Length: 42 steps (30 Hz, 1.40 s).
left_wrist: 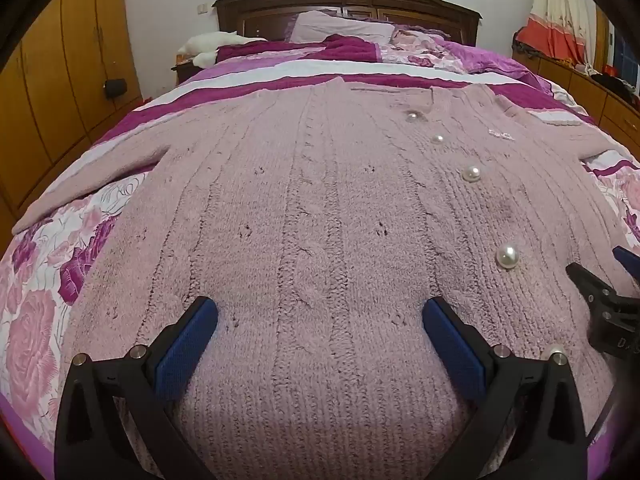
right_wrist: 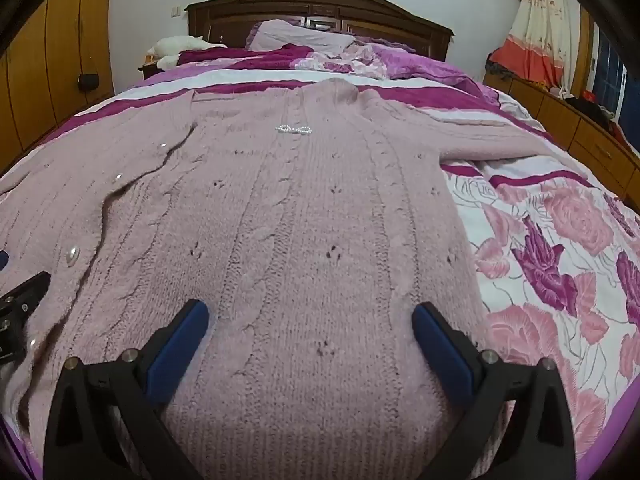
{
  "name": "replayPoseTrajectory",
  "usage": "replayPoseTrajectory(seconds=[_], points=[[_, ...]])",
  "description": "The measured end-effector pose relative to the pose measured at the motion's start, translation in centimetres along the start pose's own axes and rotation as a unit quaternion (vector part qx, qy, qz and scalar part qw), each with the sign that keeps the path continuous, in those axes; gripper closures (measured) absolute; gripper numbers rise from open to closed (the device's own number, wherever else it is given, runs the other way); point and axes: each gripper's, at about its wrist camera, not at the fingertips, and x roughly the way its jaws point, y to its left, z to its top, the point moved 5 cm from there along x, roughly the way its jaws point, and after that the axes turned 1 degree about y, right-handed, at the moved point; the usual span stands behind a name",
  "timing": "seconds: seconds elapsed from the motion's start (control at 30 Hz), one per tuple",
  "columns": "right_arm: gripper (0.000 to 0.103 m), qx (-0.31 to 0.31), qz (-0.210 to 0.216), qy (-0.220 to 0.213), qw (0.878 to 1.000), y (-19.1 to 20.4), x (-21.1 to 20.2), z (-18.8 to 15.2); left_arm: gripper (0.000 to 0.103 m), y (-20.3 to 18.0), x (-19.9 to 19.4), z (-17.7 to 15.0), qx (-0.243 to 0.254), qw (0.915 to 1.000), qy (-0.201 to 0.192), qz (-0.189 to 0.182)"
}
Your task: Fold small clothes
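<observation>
You are looking at a pink cable-knit cardigan [left_wrist: 320, 208] that is lying spread flat, front up, on the flowered bedspread [left_wrist: 48, 288], hem toward you and collar toward the headboard [left_wrist: 348, 4]. It is looking thick, soft and floppy: it is going to sag and stretch wherever you lift it, and the fuzzy knit is likely gripping the blue pads well rather than slipping. The pearl buttons [left_wrist: 507, 256] running up the front are hard and round, so you are better off keeping the pads clear of them, since one pinched between the pads would be a poor hold.

Your left gripper [left_wrist: 320, 316] is standing wide open and holding nothing, hovering over the lower part of the cardigan on the side left of the button row. Your right gripper [right_wrist: 310, 322] is likewise wide open and empty, hanging over the lower part on the other side, with the cardigan's edge and bare bedspread just to its right. Whether the fingertips are brushing the knit is hard to tell from this angle.

The sleeves are lying out to either side. For a first fold, you are best pinching the ribbed hem or a side edge with both layers together, where the knit is firmest.
</observation>
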Motion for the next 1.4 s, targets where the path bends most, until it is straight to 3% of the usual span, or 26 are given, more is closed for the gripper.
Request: replayPoseTrajectory(seconds=[1.4], points=[[0.000, -0.005, -0.020, -0.004, 1.000, 0.50, -0.13, 0.02, 0.017, 0.33, -0.29, -0.23, 0.001, 1.0000, -0.002, -0.002]])
